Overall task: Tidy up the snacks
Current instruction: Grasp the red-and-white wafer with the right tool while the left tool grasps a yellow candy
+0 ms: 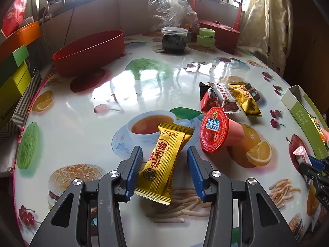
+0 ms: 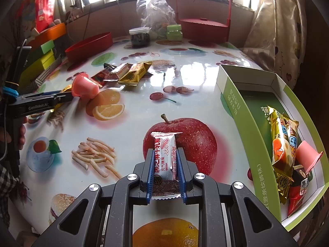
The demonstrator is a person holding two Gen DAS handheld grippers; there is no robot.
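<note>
Right gripper (image 2: 165, 164), pads pinched on a white candy bar (image 2: 165, 160), near the green box (image 2: 242, 111) at the bench's right edge. Left gripper (image 1: 164, 164), jaws spread around a gold packet (image 1: 164, 160) on the bench; only one pad appears to touch it. Risk: closing off-centre could skid the slick wrapper against the red jelly cup (image 1: 216, 131). Box contents are cut off by the frame.
</note>
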